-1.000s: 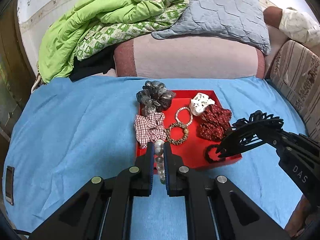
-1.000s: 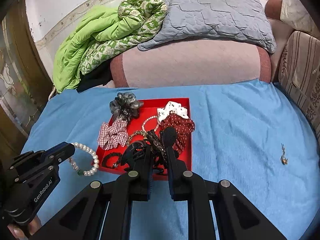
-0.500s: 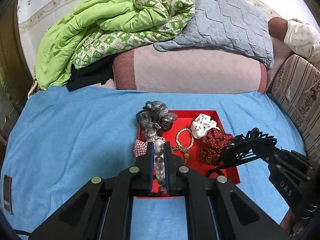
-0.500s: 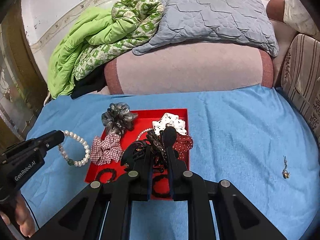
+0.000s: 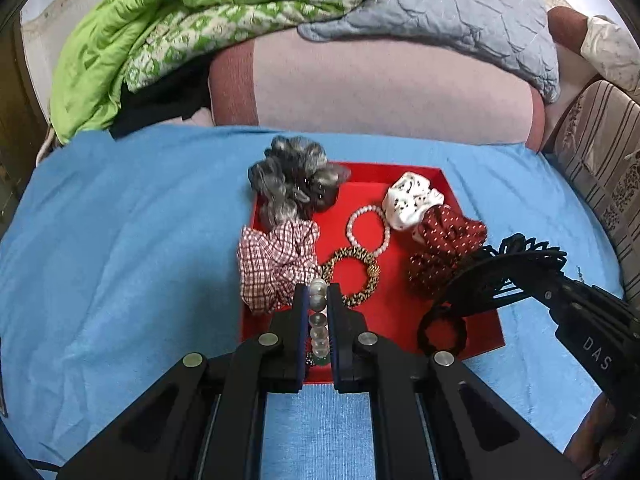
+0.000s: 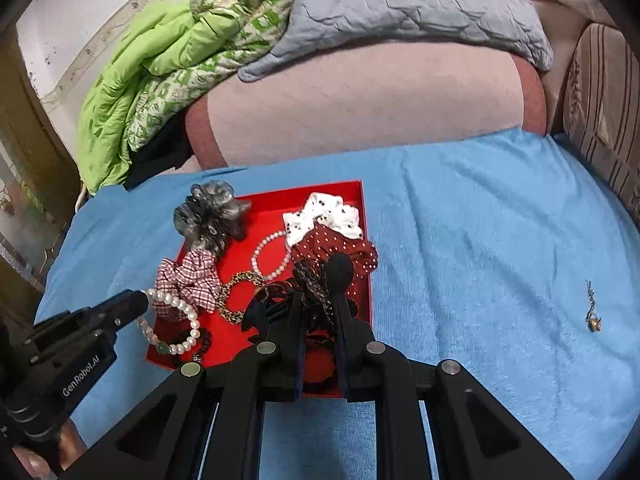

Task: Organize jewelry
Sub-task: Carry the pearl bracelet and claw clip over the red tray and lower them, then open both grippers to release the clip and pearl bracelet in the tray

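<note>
A red tray (image 5: 400, 312) (image 6: 264, 216) lies on the blue bedspread with several scrunchies and bracelets in it. My left gripper (image 5: 318, 292) is shut on a white pearl bracelet (image 5: 319, 320), which hangs over the tray's near left corner in the right wrist view (image 6: 176, 320). My right gripper (image 6: 318, 296) is shut on a black hair claw clip (image 6: 280, 300) over the tray's near right part; the clip also shows in the left wrist view (image 5: 516, 264). A black hair tie (image 5: 442, 330) lies in the tray under it.
A small pendant (image 6: 592, 308) lies loose on the bedspread (image 6: 480, 240) to the right of the tray. A pink bolster (image 5: 380, 88), a grey pillow (image 5: 440, 4) and a green quilt (image 5: 160, 20) are piled behind. A striped cushion (image 6: 604, 100) stands at the right.
Both grippers have moved forward and down toward the tray. The pearl bracelet now hangs over the tray's near left corner instead of beside it. Both keep their hold.
</note>
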`<action>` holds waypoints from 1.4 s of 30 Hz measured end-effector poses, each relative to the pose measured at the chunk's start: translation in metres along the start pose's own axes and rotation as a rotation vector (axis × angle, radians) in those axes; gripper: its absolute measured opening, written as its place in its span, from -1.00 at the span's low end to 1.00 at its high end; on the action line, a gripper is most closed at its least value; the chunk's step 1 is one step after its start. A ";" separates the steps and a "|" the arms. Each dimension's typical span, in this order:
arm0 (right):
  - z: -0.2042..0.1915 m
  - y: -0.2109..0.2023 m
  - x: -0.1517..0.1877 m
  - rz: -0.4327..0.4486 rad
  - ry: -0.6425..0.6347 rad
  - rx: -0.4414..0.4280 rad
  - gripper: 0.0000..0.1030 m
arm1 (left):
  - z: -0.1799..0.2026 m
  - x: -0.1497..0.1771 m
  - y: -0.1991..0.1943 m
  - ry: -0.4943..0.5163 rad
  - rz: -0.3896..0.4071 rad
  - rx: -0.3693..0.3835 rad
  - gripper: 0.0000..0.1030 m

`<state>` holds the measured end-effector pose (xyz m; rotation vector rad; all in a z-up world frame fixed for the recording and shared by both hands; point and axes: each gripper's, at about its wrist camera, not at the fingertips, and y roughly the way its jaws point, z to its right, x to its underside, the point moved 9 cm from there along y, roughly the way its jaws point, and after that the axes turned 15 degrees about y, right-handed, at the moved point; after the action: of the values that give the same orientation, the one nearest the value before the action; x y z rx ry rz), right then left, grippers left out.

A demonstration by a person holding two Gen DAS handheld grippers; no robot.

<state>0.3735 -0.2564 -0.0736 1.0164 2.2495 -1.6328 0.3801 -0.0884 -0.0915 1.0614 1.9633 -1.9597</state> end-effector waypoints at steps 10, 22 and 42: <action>0.003 0.026 0.011 -0.042 0.016 0.000 -0.73 | 0.003 0.012 0.028 -0.003 -0.039 0.010 -0.84; 0.008 0.053 0.018 -0.087 0.054 -0.007 -0.73 | 0.002 0.021 0.047 0.004 -0.067 -0.001 -0.83; 0.007 0.066 0.018 -0.083 0.040 0.010 -0.63 | -0.007 0.037 0.063 -0.021 -0.108 -0.020 -0.74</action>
<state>0.3991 -0.2445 -0.1366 0.9792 2.3416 -1.6724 0.3920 -0.0758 -0.1626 0.9444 2.0652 -1.9913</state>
